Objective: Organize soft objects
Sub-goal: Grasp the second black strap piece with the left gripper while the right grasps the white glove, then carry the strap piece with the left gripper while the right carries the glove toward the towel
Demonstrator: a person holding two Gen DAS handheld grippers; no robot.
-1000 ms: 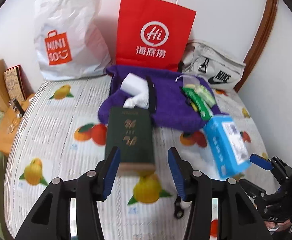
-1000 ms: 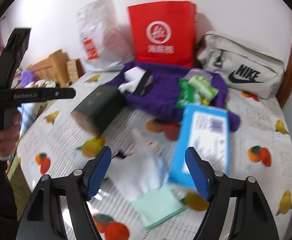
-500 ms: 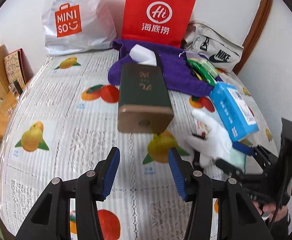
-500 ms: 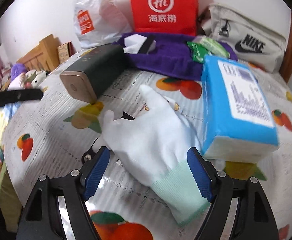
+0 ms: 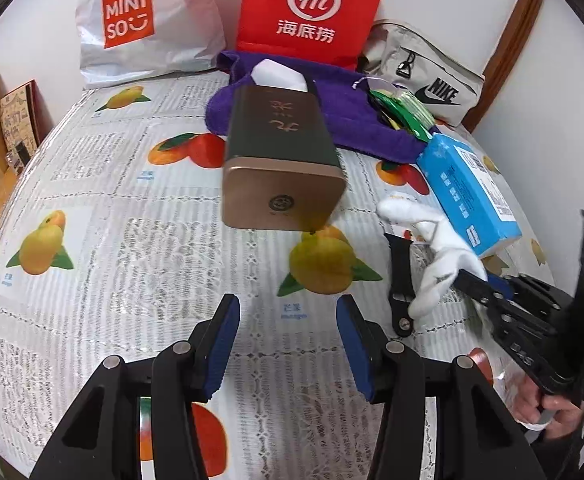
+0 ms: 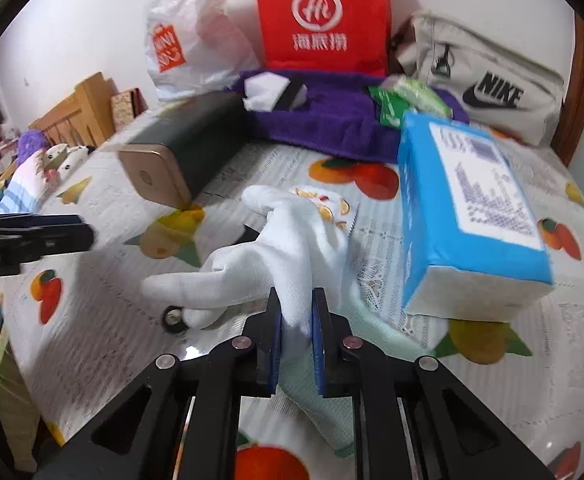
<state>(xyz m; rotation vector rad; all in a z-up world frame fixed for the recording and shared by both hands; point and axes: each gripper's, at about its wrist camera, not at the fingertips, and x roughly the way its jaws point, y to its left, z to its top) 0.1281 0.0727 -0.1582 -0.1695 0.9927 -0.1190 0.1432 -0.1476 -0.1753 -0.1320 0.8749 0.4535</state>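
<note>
A white glove with a pale green cuff (image 6: pixel 287 252) lies on the fruit-print tablecloth (image 6: pixel 103 320). My right gripper (image 6: pixel 296 304) is shut on the glove near its palm; it also shows in the left wrist view (image 5: pixel 468 276) pinching the glove (image 5: pixel 436 248). My left gripper (image 5: pixel 287 316) is open and empty, just short of a dark green tin with a gold end (image 5: pixel 281 160). A blue tissue pack (image 6: pixel 472 208) lies right of the glove. A purple towel (image 6: pixel 332 120) lies behind, with a white-and-black sponge (image 6: pixel 273 92) and green packets (image 6: pixel 412 100) on it.
At the back stand a white Miniso bag (image 5: pixel 143 20), a red paper bag (image 5: pixel 312 8) and a beige Nike pouch (image 5: pixel 428 76). Black scissors (image 5: pixel 400 280) lie under the glove. Wooden furniture (image 6: pixel 75 116) and plush toys (image 6: pixel 35 160) sit off the table's left edge.
My right gripper has closed on the white glove and moved in on it. My left gripper has drawn back a little from the green tin and stays open.
</note>
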